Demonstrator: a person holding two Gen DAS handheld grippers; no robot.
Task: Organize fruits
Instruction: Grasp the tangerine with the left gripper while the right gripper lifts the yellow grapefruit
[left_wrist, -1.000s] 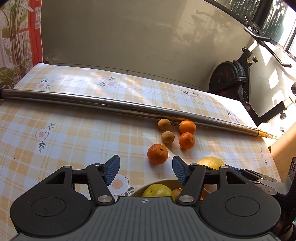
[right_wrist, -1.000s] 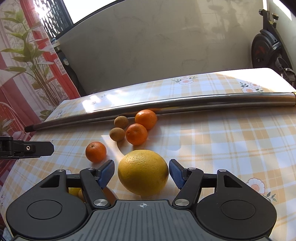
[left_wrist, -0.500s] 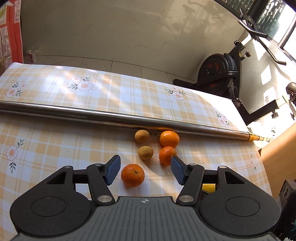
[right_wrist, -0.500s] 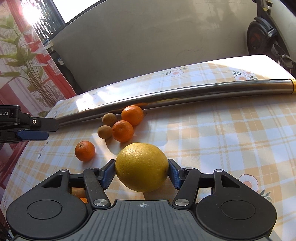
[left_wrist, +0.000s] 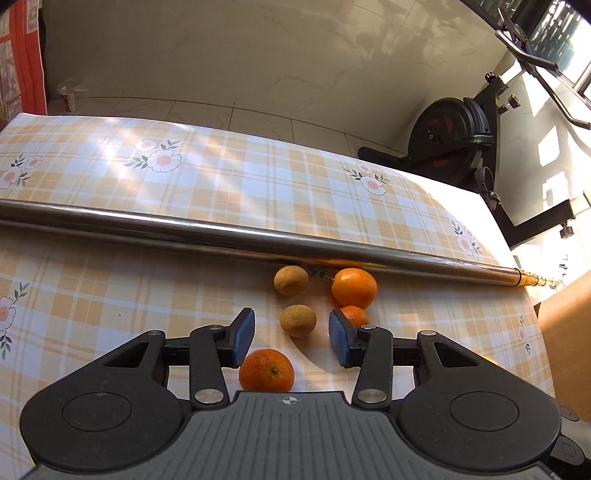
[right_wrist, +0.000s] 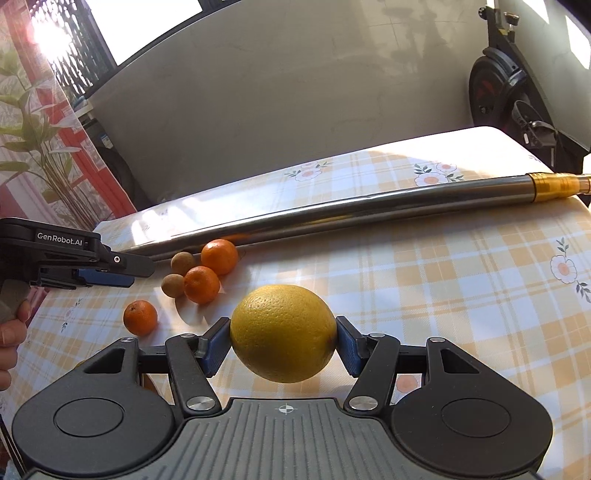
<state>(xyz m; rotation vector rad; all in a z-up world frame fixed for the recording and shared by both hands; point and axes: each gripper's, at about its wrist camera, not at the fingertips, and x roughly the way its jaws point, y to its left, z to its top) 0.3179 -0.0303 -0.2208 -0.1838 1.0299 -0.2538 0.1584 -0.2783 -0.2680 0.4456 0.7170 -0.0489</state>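
Right gripper clamps big yellow citrus; left gripper closing, nothing pinched, small orange at its 6 o'clock.

Steel pole bars far side; fruit cluster crowds it; near tablecloth open.

The counter wears an orange-and-white checked cloth printed with flowers. A long steel pole lies across it from left to right. Just on its near side sit two small brown fruits and two mandarins, clustered close together. A third mandarin lies nearer, apart from them.
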